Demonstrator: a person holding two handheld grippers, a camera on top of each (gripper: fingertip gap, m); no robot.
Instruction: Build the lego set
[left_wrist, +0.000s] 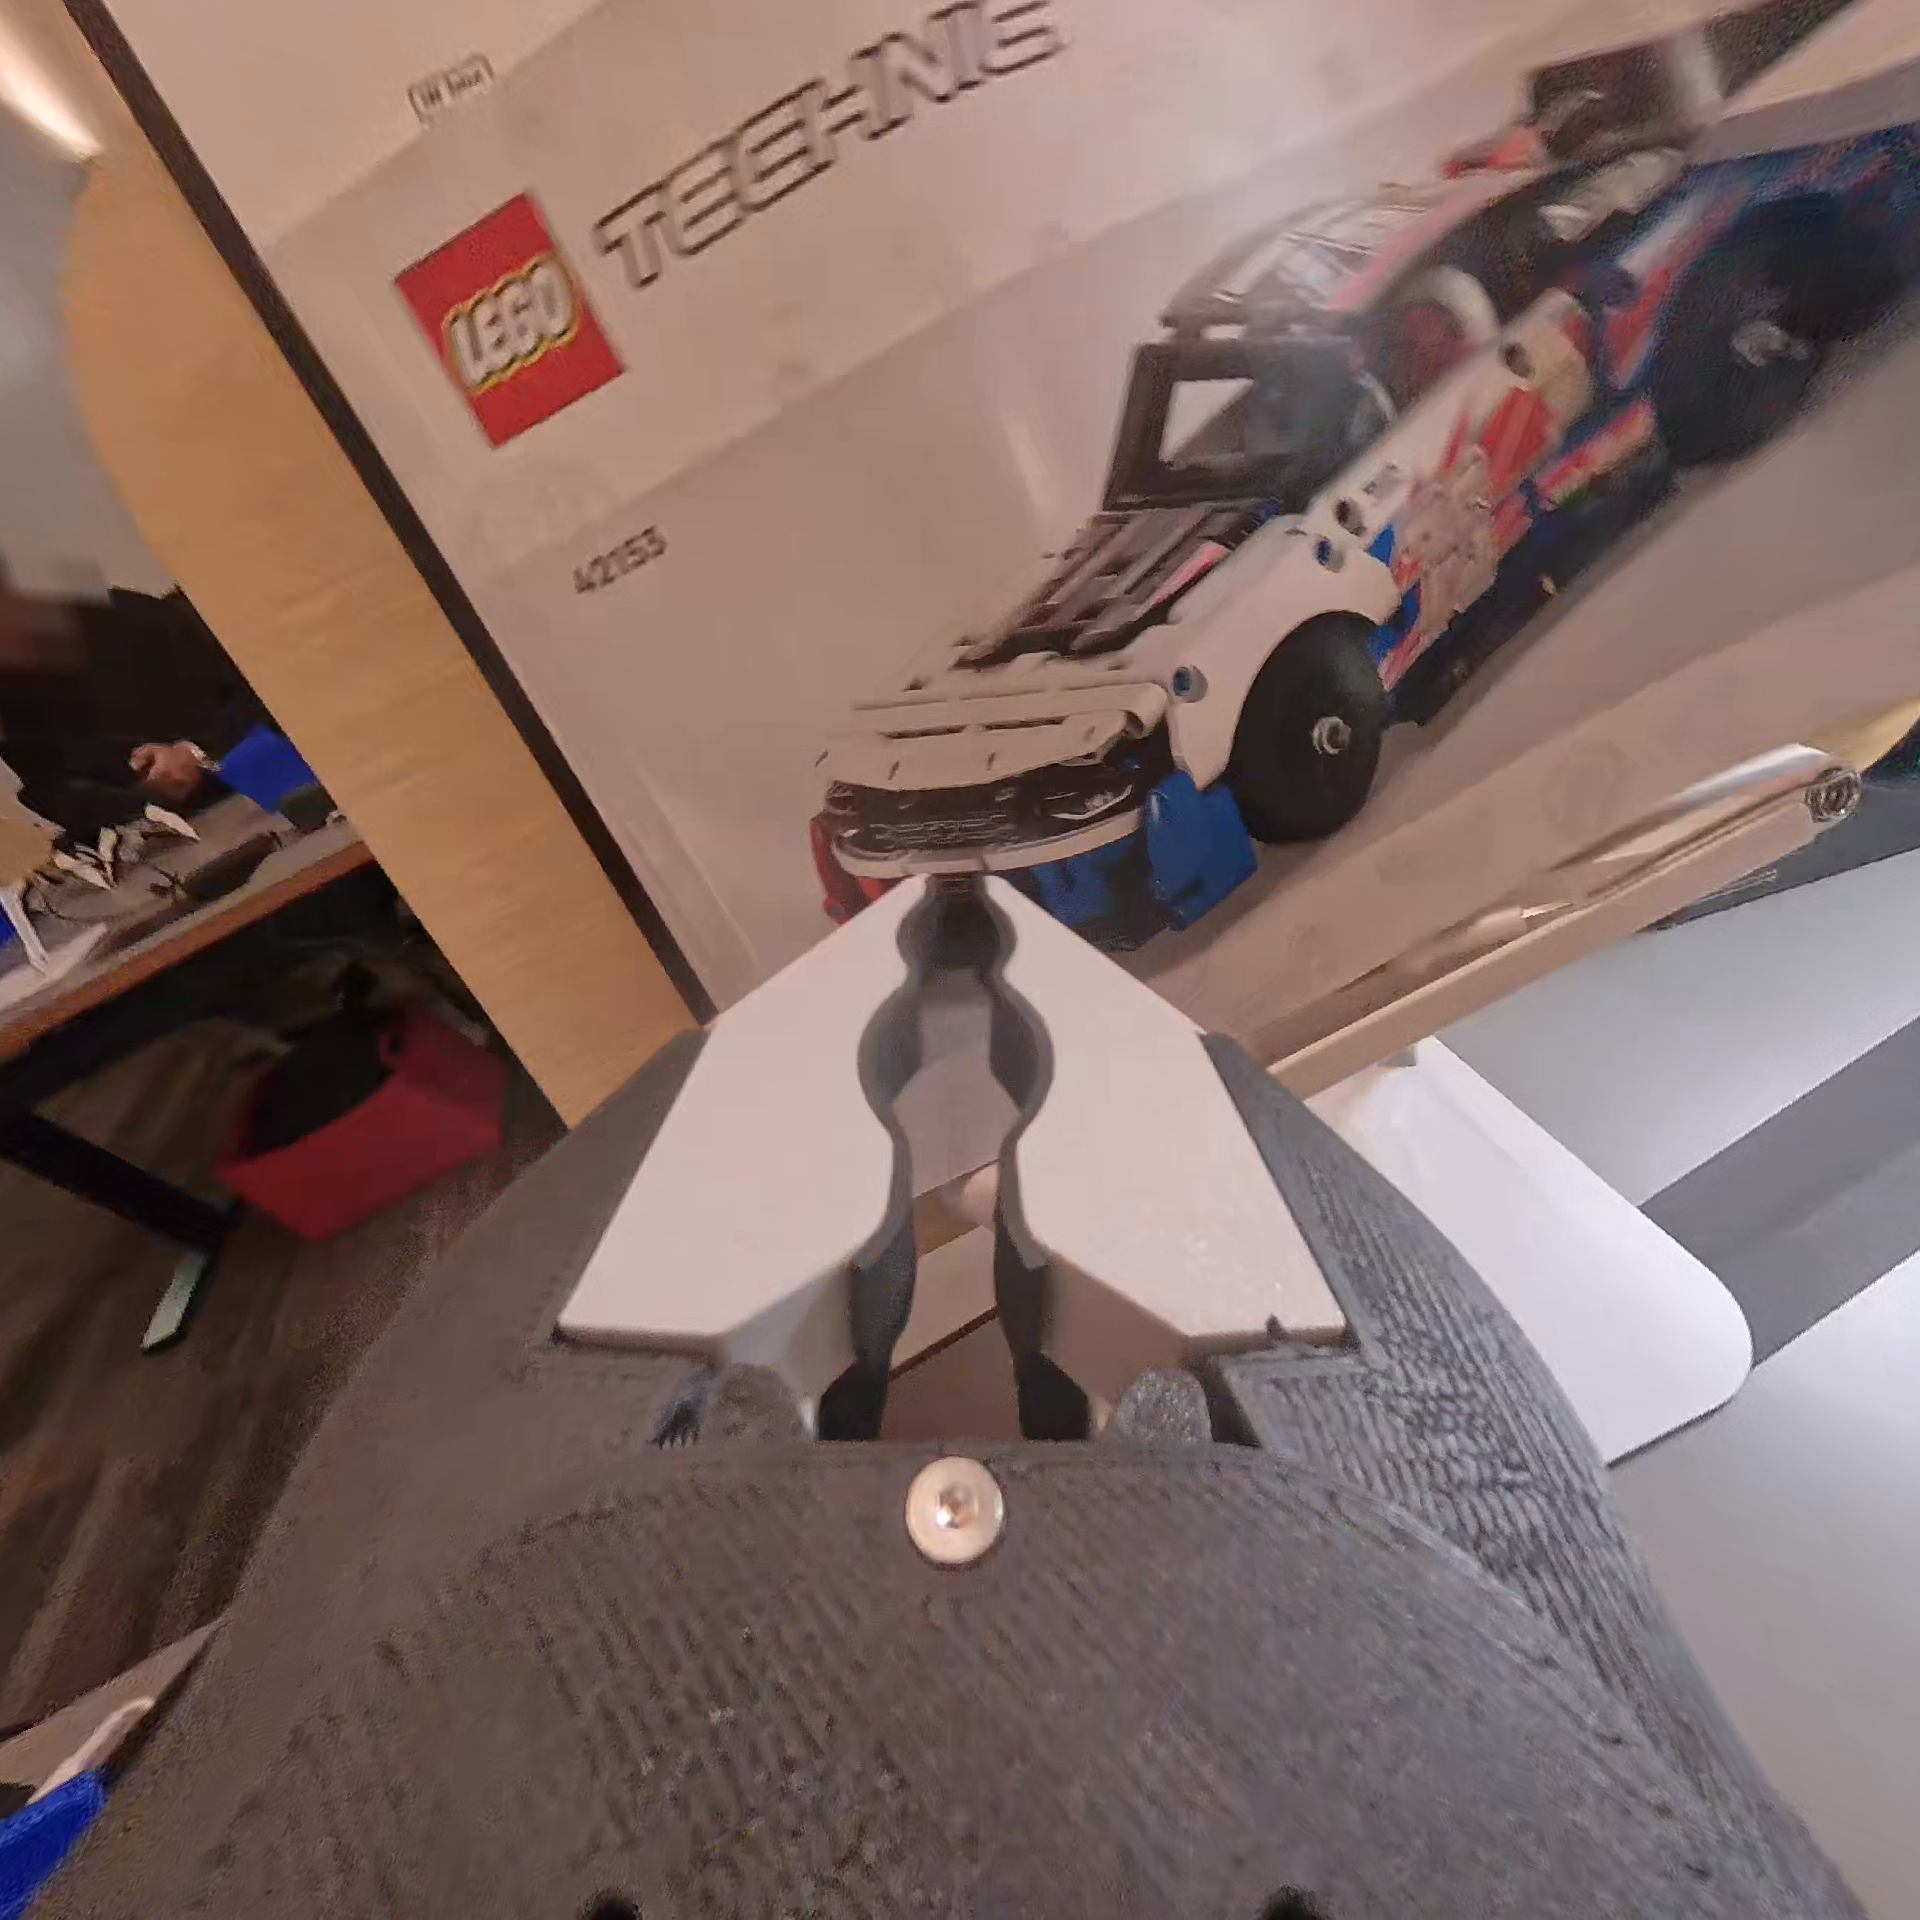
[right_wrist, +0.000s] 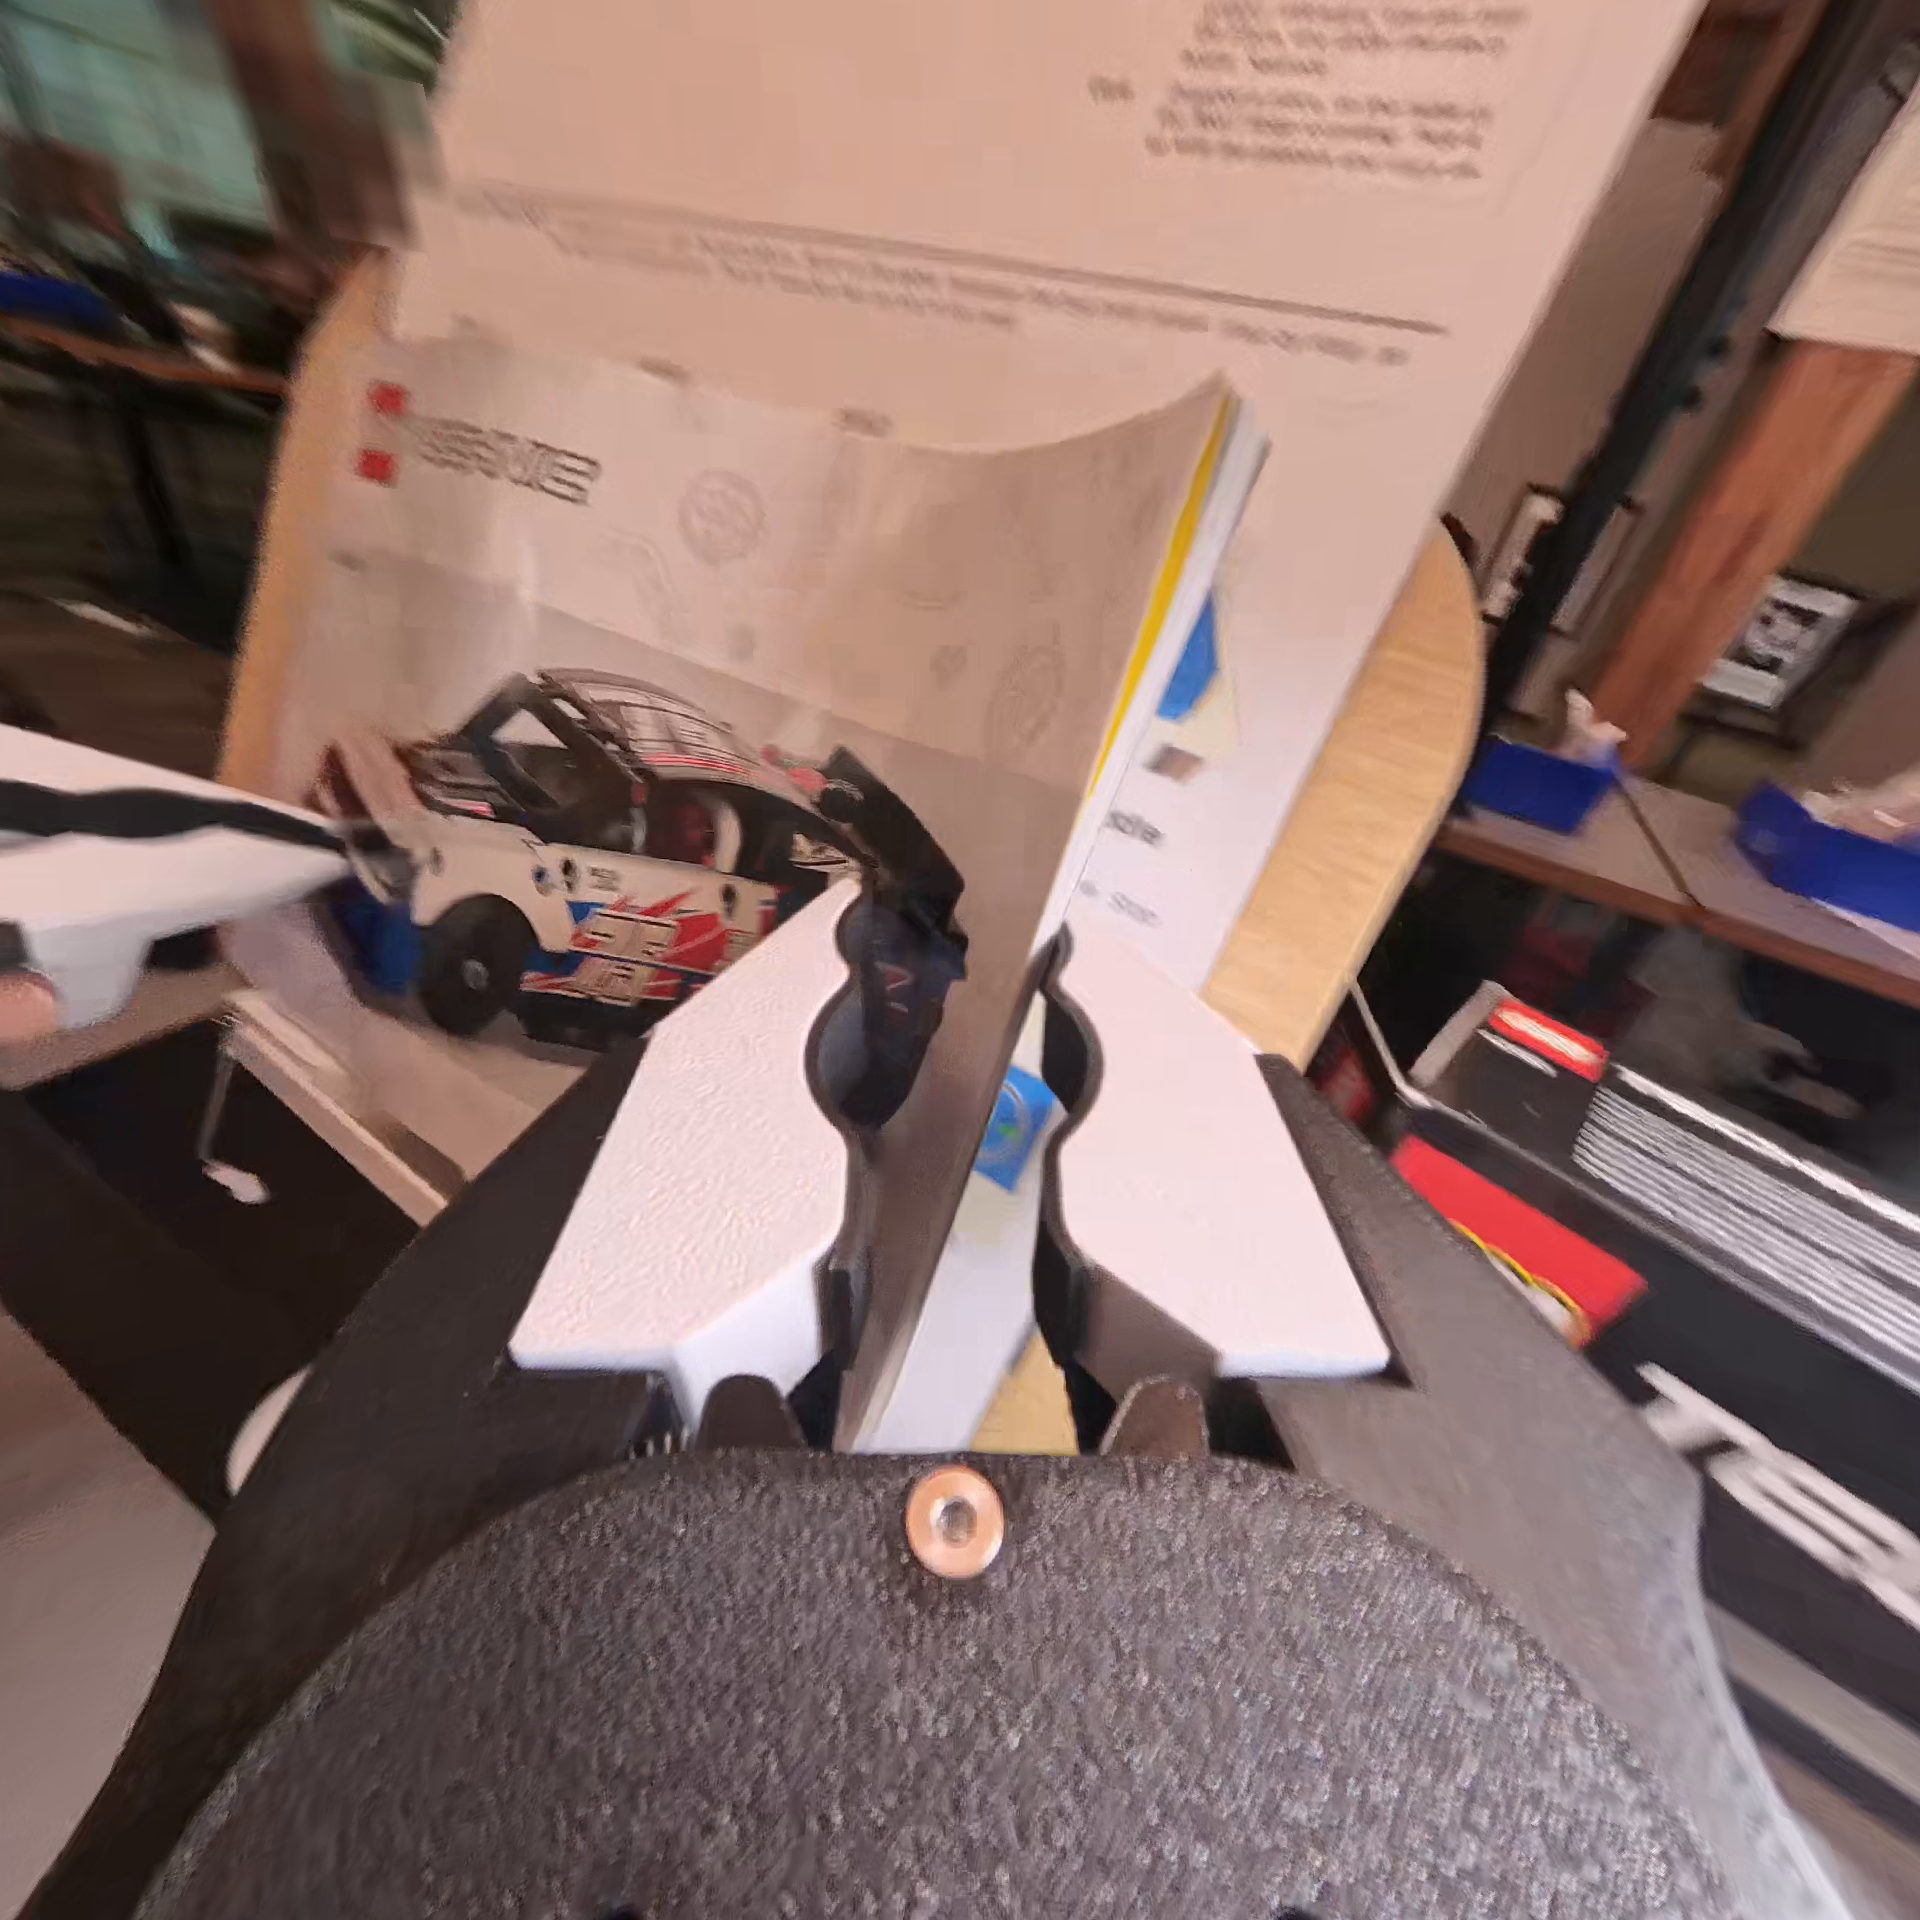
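Both grippers hold an instruction booklet upright in the air. The left gripper has its jaws clamped on the cover's edge, over the printed race car. Only the right wrist view shows the bowed cover and inner pages, with the right gripper jaws closed on the opposite edge. The booklet's long axis runs between the grippers.
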